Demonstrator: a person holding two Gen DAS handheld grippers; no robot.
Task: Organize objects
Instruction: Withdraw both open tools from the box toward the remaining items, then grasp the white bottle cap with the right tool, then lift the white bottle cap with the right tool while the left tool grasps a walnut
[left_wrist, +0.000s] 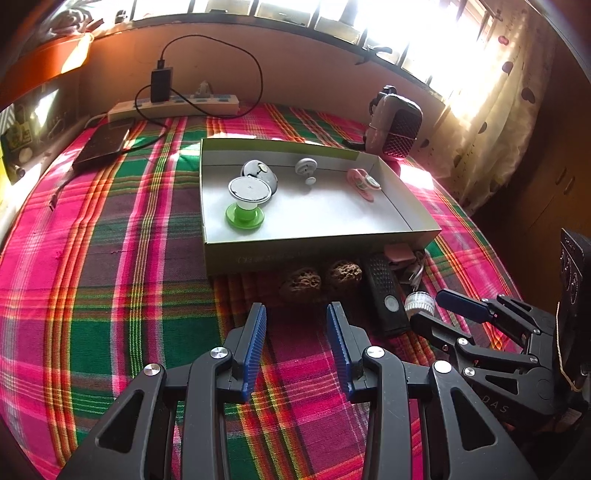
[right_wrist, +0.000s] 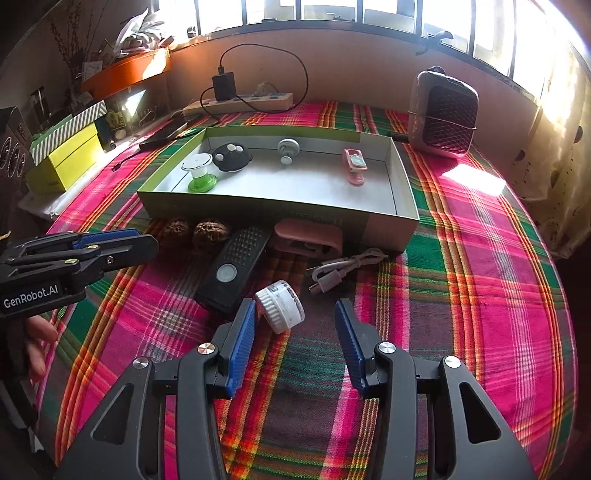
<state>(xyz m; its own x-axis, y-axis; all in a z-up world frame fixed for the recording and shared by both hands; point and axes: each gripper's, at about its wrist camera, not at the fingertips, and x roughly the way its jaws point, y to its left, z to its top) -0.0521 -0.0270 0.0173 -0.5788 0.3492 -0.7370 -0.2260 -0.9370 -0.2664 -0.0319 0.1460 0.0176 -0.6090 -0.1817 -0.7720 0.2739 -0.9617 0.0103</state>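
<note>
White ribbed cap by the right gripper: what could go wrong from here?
1. The white ribbed cap lies tilted on its side by one pad of the open right gripper; closing off-centre could roll it away.
2. The black remote lies close beside it and may get nudged.
3. The white cable lies loose just beyond and could snag on the way to the box.

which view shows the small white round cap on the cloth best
The right wrist view: the white cap lies whole and close, just ahead of the right tool. In the left wrist view it is small, partly hidden behind that tool.
</note>
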